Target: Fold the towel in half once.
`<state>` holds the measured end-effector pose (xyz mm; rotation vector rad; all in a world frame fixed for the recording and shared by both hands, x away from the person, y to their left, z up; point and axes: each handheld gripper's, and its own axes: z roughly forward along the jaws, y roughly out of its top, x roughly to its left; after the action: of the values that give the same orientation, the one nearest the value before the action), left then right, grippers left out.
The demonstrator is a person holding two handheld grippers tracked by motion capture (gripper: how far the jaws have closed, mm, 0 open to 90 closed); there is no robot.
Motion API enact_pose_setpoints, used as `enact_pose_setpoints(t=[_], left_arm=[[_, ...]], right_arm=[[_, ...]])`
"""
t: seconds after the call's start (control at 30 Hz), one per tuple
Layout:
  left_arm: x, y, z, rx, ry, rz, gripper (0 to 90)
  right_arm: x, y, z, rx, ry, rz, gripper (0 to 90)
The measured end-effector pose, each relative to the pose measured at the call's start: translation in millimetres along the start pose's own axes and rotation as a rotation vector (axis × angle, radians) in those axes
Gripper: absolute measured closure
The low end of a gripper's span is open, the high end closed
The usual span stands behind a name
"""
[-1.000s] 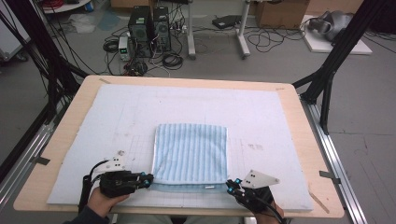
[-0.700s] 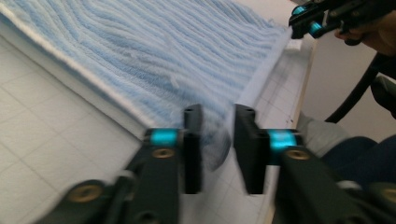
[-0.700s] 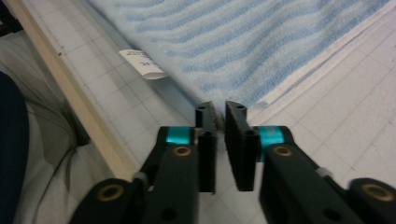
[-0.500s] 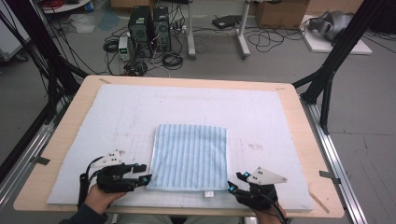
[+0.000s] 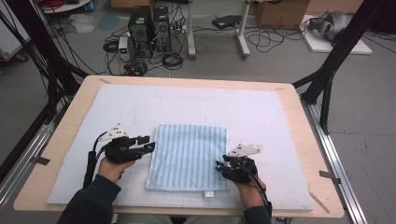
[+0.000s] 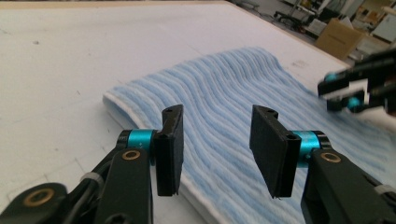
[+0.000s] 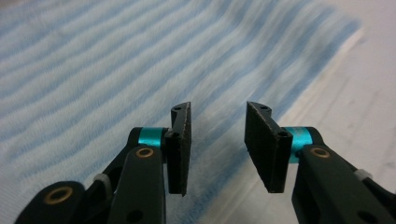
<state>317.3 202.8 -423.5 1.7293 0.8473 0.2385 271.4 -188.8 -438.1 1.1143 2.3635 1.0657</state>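
A blue striped towel (image 5: 189, 156) lies folded flat on the white mat (image 5: 210, 107). My left gripper (image 5: 149, 143) hovers at the towel's left edge and points right across it. In the left gripper view the towel (image 6: 233, 93) runs under my left gripper (image 6: 215, 135); the jaws stand apart with nothing pinched, having just closed a little. My right gripper (image 5: 218, 165) sits at the towel's right edge, near the front corner. In the right gripper view my right gripper (image 7: 217, 140) is open over the towel (image 7: 116, 60) edge; its jaws have also just narrowed, gripping nothing.
The mat covers a wooden table (image 5: 187, 81). A small white tag (image 5: 209, 193) sticks out at the towel's front edge. Black frame posts (image 5: 327, 79) stand at the table's sides. Computer towers (image 5: 149, 23) and cables lie on the floor beyond.
Both grippers were shut at the towel's front corners a second ago. They have let go, opened, and moved away from the person along the towel's sides. The towel now lies flat.
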Motion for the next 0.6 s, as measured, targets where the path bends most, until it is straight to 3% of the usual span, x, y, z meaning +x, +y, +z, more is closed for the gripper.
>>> enact_pose_setpoints(t=[0.03, 0.13, 0.2, 0.33, 0.43, 0.5, 0.6], left_arm=[[1.3, 0.8, 1.9, -0.002, 0.003, 0.001, 54.4], [7.0, 1.6, 7.9, -0.001, 0.009, 0.007, 54.4], [11.4, 4.4, 13.4, 0.024, 0.019, 0.008, 53.9], [19.7, 16.1, 26.5, 0.019, 0.039, 0.023, 52.7], [27.6, 24.9, 37.3, -0.003, 0.042, 0.006, 55.1], [31.8, 27.9, 46.5, 0.011, 0.056, 0.011, 68.7], [36.2, 29.1, 63.4, 0.052, 0.080, 0.025, 76.7]], right_arm=[[0.7, -2.4, 2.4, 0.026, 0.004, -0.013, 64.1], [0.1, -9.6, -1.8, 0.018, -0.007, -0.024, 64.7], [-2.1, -12.2, -4.4, 0.014, 0.006, -0.022, 64.6], [-8.6, -6.7, -6.6, -0.004, 0.044, -0.001, 60.1], [-24.5, 9.0, -6.9, -0.060, -0.002, 0.024, 60.4], [-37.0, 21.5, -0.8, -0.063, -0.049, 0.029, 66.9], [-53.9, 39.0, 11.5, -0.084, -0.097, 0.043, 75.2]])
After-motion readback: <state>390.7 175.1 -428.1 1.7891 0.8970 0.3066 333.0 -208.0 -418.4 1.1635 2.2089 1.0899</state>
